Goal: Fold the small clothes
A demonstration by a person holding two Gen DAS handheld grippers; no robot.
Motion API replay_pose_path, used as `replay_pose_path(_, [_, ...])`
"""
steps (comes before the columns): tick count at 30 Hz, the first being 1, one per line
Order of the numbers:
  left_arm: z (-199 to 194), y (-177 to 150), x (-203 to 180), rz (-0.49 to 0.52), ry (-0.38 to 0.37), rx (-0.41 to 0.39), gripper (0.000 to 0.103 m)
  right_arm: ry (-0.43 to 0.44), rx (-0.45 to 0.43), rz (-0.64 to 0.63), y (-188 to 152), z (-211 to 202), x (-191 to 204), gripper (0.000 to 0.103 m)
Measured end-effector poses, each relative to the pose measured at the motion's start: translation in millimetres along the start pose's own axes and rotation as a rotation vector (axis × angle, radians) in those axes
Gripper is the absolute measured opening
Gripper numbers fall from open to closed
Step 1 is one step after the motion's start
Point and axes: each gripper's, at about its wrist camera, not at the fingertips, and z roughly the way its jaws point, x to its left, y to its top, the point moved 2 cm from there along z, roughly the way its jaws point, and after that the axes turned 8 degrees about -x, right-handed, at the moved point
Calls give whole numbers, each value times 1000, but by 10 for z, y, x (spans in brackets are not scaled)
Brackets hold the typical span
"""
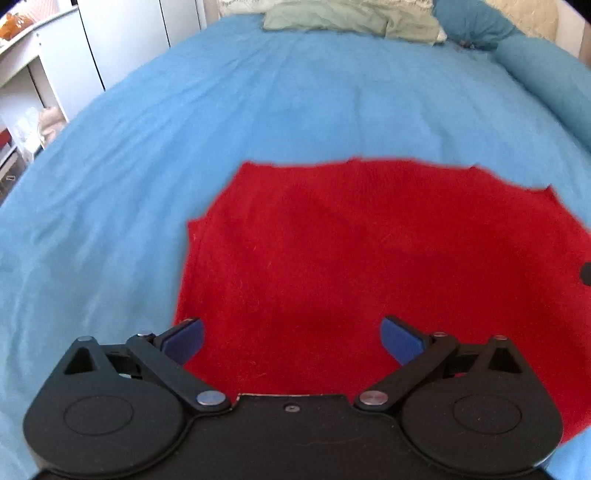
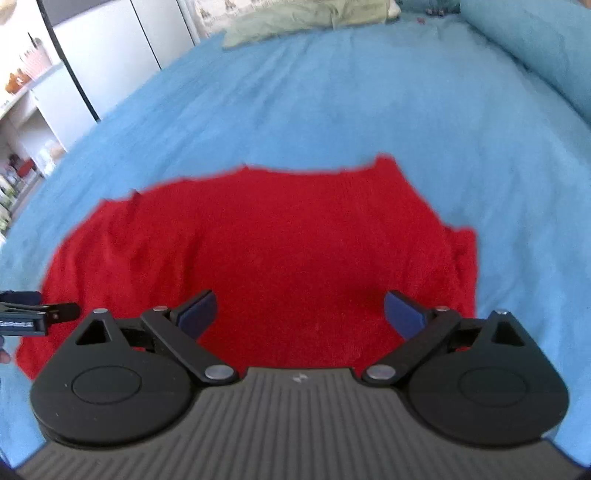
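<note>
A red knit garment [image 1: 351, 251] lies spread flat on the blue bedspread [image 1: 184, 129]; it also shows in the right wrist view [image 2: 277, 240]. My left gripper [image 1: 293, 339] is open and empty, hovering over the garment's near left part. My right gripper [image 2: 301, 314] is open and empty over the garment's near right part. The left gripper's tip [image 2: 22, 312] shows at the left edge of the right wrist view, and a dark bit of the right gripper [image 1: 586, 274] at the right edge of the left wrist view.
Green pillows [image 1: 351, 18] and a blue bolster [image 1: 535, 66] lie at the head of the bed. White cupboards and shelves [image 1: 55, 66] stand beyond the bed's left side. The blue bedspread [image 2: 332, 103] stretches beyond the garment.
</note>
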Motion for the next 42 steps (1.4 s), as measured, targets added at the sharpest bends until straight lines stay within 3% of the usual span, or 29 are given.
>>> replay_pose_path(6, [-618,31,-418,94,-49,-63,103,-151,27,7,-22,-766,-29,103])
replay_pose_path(12, [-795,-190,-868,108,-98,-16,103,-233,107,227,-655,-1241,-167,103])
replay_pose_path(15, [-734,-283,-1021,123,-108,6,103,-259,101,320,-924,-1237,-236,103])
replay_pose_path(19, [-563,-354,-1133,132,-134,21,103,-253,23,411,-1059,-1075,-377,103])
replay_pose_path(21, [-497,-362,-1184,165,-134,12,103,-257,-13,387,-1001,-974,-450,103])
replay_pose_path(24, [-378,-322,-1251,198,-146,-2,103,-170,-35,329,-832,-794,-627,103])
replay_pose_path(28, [-218,-255,-1276,205,-156,-13,102,-31,45,268,-611,-468,-857,83])
replay_pose_path(33, [-42,-178,-1234,173,-129,-18,102,66,84,244,-402,-191,-918,72])
replay_pose_path(38, [116,-95,-1074,121,-59,-13,102,76,104,170,-295,6,-826,57])
replay_pose_path(41, [246,-77,-959,56,-25,14,102,52,119,149,-222,44,-799,44])
replay_pose_path(42, [298,-78,-935,34,-26,28,103,42,122,136,-195,33,-767,36])
